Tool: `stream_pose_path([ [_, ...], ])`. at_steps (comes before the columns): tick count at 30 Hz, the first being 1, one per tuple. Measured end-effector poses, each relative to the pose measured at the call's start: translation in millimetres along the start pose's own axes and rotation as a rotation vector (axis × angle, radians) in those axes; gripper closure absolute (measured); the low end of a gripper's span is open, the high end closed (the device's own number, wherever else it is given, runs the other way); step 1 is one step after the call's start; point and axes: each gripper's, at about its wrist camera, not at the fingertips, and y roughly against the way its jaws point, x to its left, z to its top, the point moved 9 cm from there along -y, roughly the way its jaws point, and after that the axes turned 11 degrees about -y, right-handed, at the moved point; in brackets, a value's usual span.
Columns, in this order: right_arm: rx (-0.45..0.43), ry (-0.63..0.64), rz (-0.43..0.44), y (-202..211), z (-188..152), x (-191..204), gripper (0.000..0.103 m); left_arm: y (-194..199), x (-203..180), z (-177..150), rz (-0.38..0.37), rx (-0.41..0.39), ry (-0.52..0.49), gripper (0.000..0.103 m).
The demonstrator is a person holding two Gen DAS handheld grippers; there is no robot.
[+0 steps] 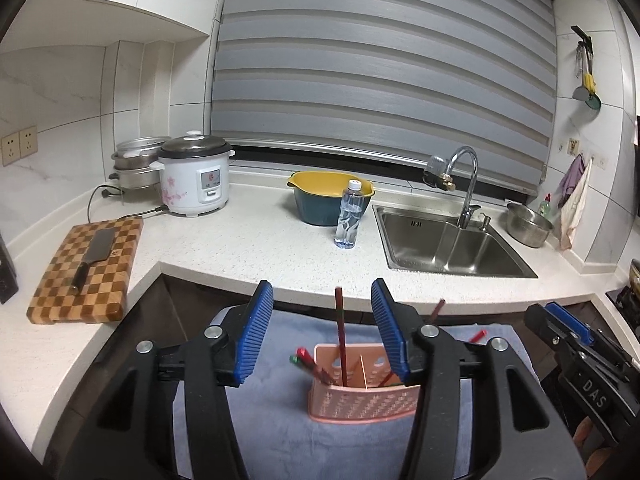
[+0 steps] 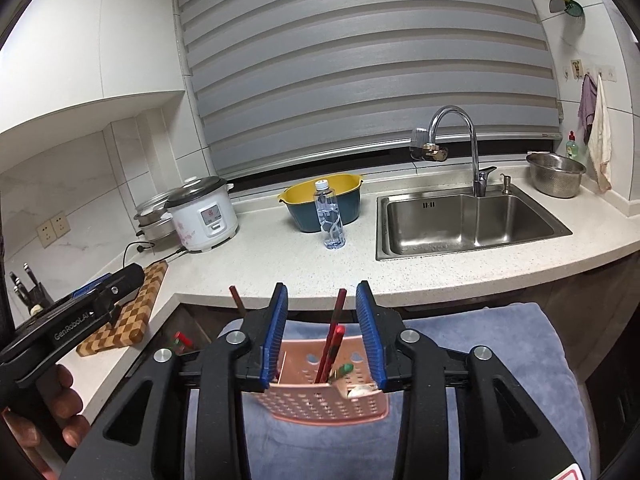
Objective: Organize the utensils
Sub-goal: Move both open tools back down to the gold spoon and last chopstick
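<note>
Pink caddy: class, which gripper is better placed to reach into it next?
Probably the right gripper: the caddy sits centred between its open fingers. The left gripper, also open, has it offset right.

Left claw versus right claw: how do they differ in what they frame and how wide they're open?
The left claw is spread wider than the right claw. The left claw frames one upright chopstick in the pink holder; the right claw frames a leaning red pair. Both are open, holding nothing, with blue pads, above the holder on the blue towel.
</note>
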Motion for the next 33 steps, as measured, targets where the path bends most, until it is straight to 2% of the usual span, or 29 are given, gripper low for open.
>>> stream_pose_path([
  [8,0.012,0.044,-0.014,44.8,-25.2,-3.7,0.060,34.5,-14.3,-21.5,-0.003,0.027,-0.033,0.051],
  [9,0.018,0.044,-0.011,48.8,-28.8,-4.7,0.060,39.4,-16.3,-26.5,-0.008,0.034,-0.033,0.050],
  [11,0.026,0.048,-0.020,61.4,-40.3,-7.5,0.059,49.5,-19.2,-37.6,-0.011,0.044,-0.031,0.041],
  [16,0.056,0.052,-0.032,87.1,-71.8,-17.3,0.055,69.2,-28.1,-70.6,-0.021,0.074,-0.038,0.041],
  [22,0.139,0.086,-0.089,114.5,-137.2,-40.7,0.055,84.7,-41.9,-133.1,-0.044,0.167,-0.022,0.041],
  [25,0.199,0.081,-0.109,124.9,-174.1,-54.2,0.055,92.9,-45.1,-168.5,-0.043,0.210,-0.004,0.035],
  [28,0.254,0.094,-0.131,133.4,-214.4,-62.6,0.055,99.4,-47.2,-202.7,-0.046,0.257,0.005,0.035],
  [33,0.349,0.127,-0.134,143.0,-275.9,-66.3,0.055,105.0,-46.3,-259.8,-0.043,0.359,0.010,0.035],
])
